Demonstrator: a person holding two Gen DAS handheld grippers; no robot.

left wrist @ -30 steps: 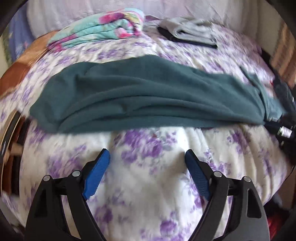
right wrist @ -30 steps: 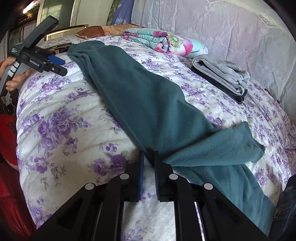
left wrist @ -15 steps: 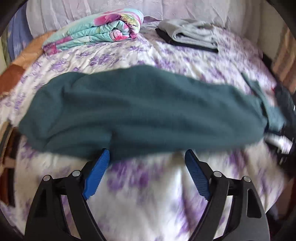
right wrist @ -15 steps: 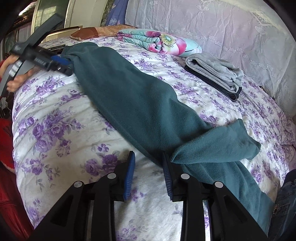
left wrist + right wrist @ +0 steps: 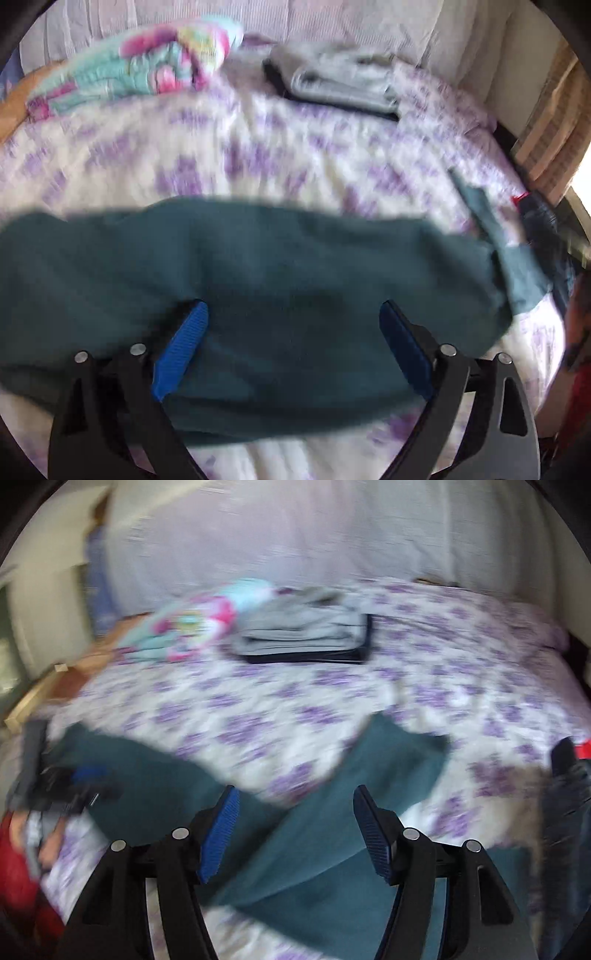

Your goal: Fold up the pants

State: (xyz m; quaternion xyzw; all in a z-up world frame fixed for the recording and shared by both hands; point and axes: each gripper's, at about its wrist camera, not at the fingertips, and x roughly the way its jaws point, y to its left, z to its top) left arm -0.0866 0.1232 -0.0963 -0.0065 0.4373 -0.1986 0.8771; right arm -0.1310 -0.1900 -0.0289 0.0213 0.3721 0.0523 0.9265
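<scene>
Jaws opening wide and pressing on nothing, the left gripper (image 5: 291, 343) hovers over the teal pants (image 5: 258, 266), stretched lengthwise across the bed (image 5: 295, 155) with its purple-flowered cover. The right gripper (image 5: 295, 830) is also opening, cloth below its pads but unpinched, near the end where one flap (image 5: 391, 749) lies doubled over. The step appears to be regrasping between folds; next, each gripper likely needs an edge to pinch. Folded grey clothes (image 5: 306, 627) wait beyond.

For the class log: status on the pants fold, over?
Left gripper and right gripper opening, gripping nothing. Teal fleece pants lie unfolded across bed. Nothing blocking.
</scene>
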